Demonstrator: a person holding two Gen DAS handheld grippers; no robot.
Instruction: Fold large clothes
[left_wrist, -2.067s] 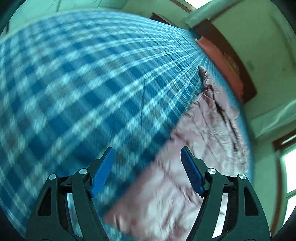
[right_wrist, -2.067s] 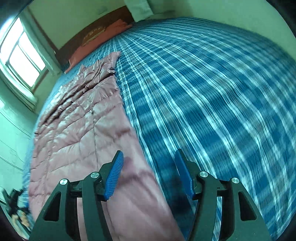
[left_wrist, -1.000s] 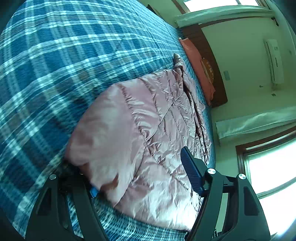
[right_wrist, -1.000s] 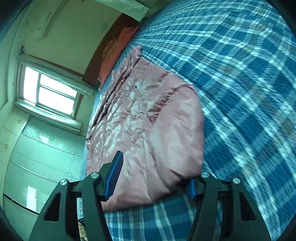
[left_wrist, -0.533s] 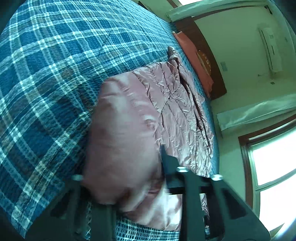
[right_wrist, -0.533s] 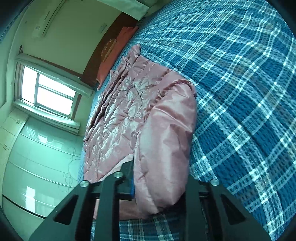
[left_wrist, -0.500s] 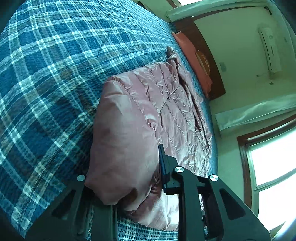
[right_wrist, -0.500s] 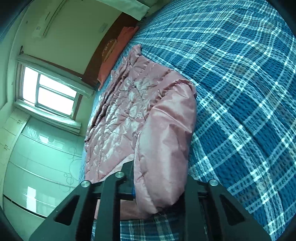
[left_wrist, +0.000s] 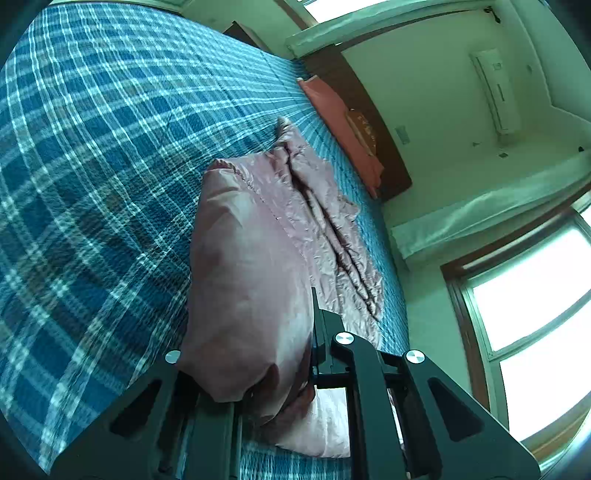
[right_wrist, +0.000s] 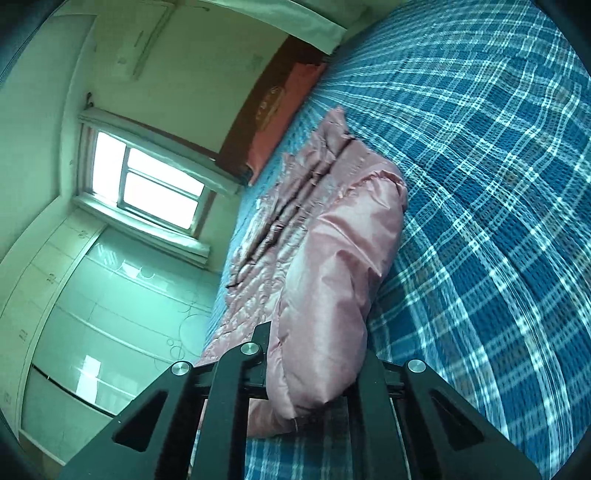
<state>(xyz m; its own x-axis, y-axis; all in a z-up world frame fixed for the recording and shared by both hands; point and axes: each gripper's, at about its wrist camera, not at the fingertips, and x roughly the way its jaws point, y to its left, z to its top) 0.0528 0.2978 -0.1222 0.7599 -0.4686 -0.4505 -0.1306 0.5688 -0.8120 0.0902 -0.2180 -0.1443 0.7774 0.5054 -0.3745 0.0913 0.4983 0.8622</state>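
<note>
Blue checked bed cover lies under the pink puffy coat. Left claw and right claw each pinch its near edge tight. Folding starts; next, lift it forward over the far part

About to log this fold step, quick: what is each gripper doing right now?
Left gripper: closed on the near edge of the pink padded jacket.
Right gripper: closed on the same jacket's near edge.

Glossy quilted jacket, woven plaid bedspread
</note>
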